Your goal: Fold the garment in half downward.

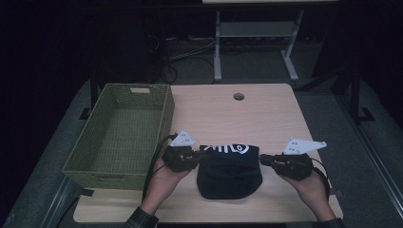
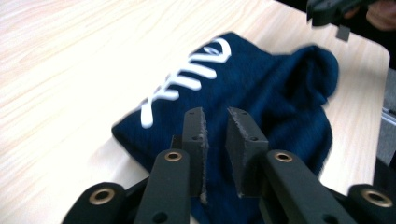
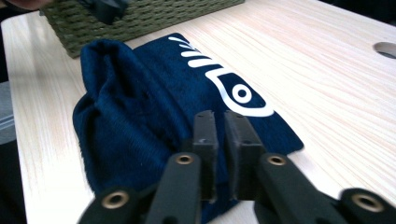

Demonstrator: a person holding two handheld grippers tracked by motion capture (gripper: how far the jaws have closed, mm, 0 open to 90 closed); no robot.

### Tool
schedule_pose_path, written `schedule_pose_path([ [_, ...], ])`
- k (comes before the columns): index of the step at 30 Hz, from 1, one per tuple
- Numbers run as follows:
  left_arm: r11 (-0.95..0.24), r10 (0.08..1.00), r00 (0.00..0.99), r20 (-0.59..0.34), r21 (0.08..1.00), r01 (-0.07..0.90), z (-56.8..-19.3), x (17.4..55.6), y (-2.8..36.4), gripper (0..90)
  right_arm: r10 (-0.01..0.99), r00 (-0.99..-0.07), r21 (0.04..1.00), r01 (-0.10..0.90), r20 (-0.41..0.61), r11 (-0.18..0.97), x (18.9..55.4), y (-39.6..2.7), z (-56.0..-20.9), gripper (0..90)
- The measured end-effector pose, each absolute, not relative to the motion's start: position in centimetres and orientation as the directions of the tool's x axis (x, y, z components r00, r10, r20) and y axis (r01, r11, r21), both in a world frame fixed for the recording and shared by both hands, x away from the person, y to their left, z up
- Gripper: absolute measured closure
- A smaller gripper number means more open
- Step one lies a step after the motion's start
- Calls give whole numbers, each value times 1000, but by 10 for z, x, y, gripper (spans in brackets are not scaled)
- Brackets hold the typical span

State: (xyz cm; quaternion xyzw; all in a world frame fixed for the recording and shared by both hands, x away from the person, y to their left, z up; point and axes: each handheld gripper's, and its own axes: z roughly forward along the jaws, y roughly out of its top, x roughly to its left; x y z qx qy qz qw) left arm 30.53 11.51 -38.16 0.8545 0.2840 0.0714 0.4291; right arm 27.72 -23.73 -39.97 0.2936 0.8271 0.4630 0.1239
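A dark blue towel (image 1: 230, 173) with a white fish-bone print lies folded near the table's front edge. My left gripper (image 1: 198, 155) is at its left edge and my right gripper (image 1: 262, 159) at its right edge, both pointing inward. In the left gripper view the towel (image 2: 271, 88) lies under the left gripper (image 2: 215, 114), whose jaws stand a narrow gap apart with no cloth between them. In the right gripper view the right gripper (image 3: 220, 116) hangs over the towel (image 3: 135, 107), its jaws almost touching and holding nothing.
An olive woven basket (image 1: 164, 123) stands empty on the table's left side, close to my left hand. A round cable hole (image 1: 238, 96) sits near the table's far edge. Beyond the table are a dark floor and a white desk frame (image 1: 217, 52).
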Motion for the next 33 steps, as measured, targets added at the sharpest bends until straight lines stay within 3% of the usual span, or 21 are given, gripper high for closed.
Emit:
schedule_pose_path([
  [15, -486, 632, 768, -102, 720, 495, -403, 353, 75, 829, 541, -836, 813, 377, 92, 444, 281, -217, -413, 894],
  [33, -560, 607, 785, -119, 637, 530, -439, 362, 61, 900, 489, -856, 739, 437, 167, 513, 262, -203, -448, 900],
])
